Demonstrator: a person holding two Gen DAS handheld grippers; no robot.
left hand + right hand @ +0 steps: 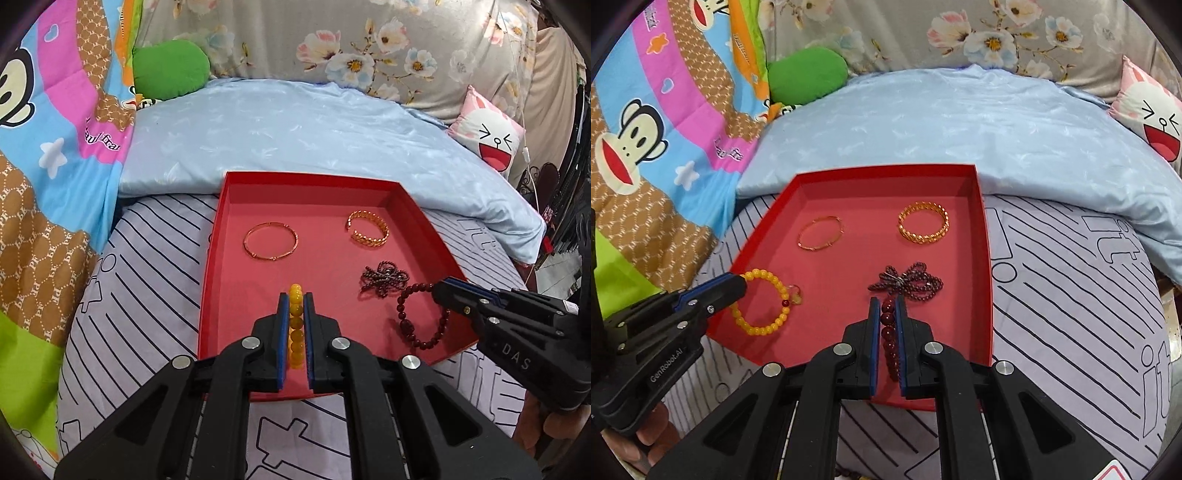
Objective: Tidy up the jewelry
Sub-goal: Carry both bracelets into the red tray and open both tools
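Observation:
A red tray [210,266] [984,258] lies on the bed. My left gripper [295,297] [740,282] is shut on a yellow bead bracelet [295,332] [764,328] at the tray's near left. My right gripper [886,301] [437,290] is shut on a dark red bead bracelet [888,343] [413,332] at the tray's near right. In the tray also lie a thin gold bangle [270,242] [820,233], a wide gold chain bangle [367,229] [923,221] and a tangled dark bead strand [384,278] [908,282].
The tray rests on a striped lilac sheet [147,295] [1071,295]. A pale blue quilt [295,129] [960,129] lies behind it. A cartoon blanket [44,184], a green cushion [170,68] and a pink rabbit pillow [487,136] surround the bed.

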